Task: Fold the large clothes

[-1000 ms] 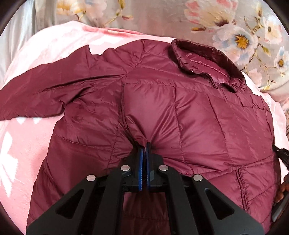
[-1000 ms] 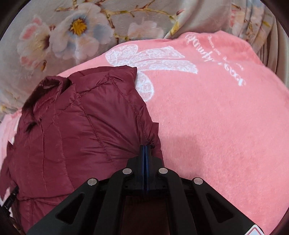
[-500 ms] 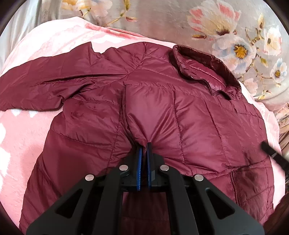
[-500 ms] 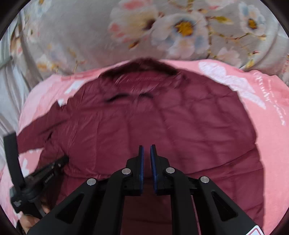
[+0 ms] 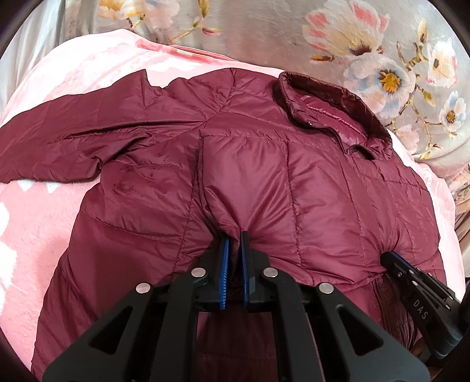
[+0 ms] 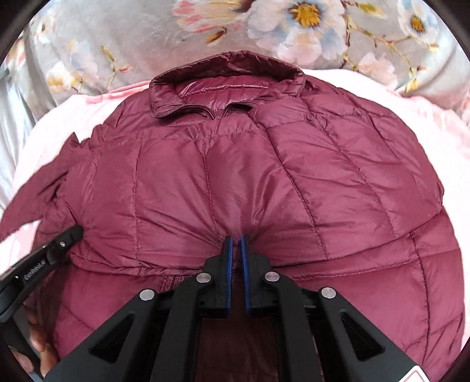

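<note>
Pinching maroon jacket [image 5: 264, 176]: both tongs [image 5: 233, 235] [image 6: 236, 239].

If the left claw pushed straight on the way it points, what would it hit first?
The maroon puffer jacket: the left claw is already shut on a pinch of its fabric, so it would plough into the quilted front.

I am working in a home bedroom: a plush pink blanket [image 5: 44, 229] with white printed motifs covers the soft bed surface, and at twelve o'clock a grey fabric with large printed flowers [image 6: 302, 20] drapes behind it. A maroon quilted down jacket [image 6: 235, 176] lies spread on the blanket.
</note>
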